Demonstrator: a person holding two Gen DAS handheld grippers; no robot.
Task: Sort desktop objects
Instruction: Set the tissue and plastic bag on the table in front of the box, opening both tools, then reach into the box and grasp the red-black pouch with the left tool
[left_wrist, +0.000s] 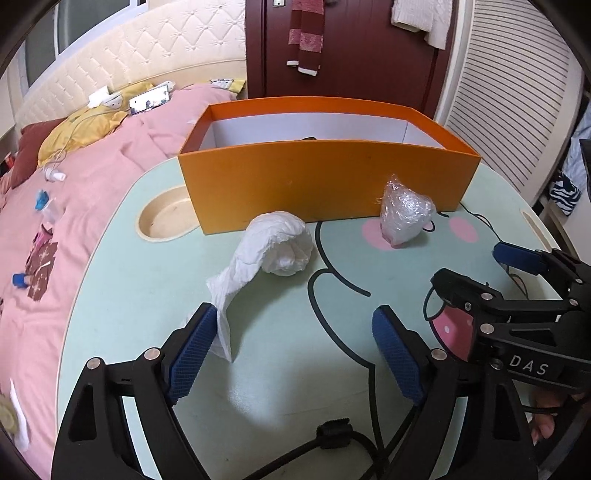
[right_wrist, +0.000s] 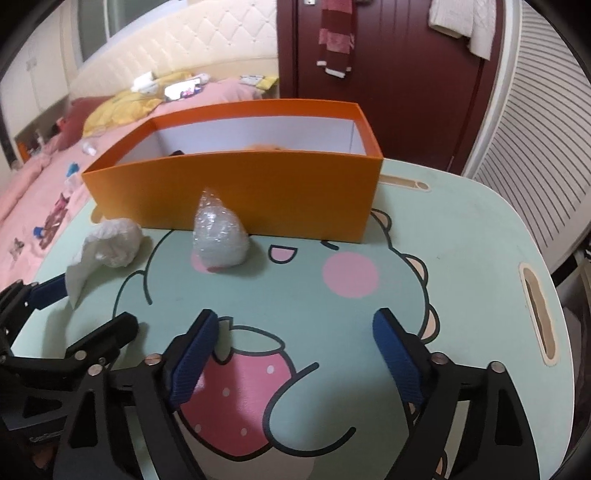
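A crumpled white tissue (left_wrist: 284, 243) (right_wrist: 114, 242) lies on the green cartoon table (left_wrist: 155, 295), in front of an orange box (left_wrist: 325, 184) (right_wrist: 240, 192). Its long tail reaches down to the left pad (left_wrist: 195, 347) of my left gripper (left_wrist: 295, 350), which stands open around bare tabletop. A clear bubble-wrap bundle (left_wrist: 404, 214) (right_wrist: 218, 236) stands upright against the box front. My right gripper (right_wrist: 297, 360) is open low over the strawberry print, nothing between its pads. Each gripper shows in the other's view: the right (left_wrist: 469, 264), the left (right_wrist: 96, 302).
The box is open-topped with a dark item (left_wrist: 308, 138) and an orange one (right_wrist: 266, 147) peeking inside. A round cup recess (left_wrist: 166, 218) sits left of the box, a slot (right_wrist: 539, 321) near the table's right edge. A pink bed (left_wrist: 92, 184) with clutter lies left.
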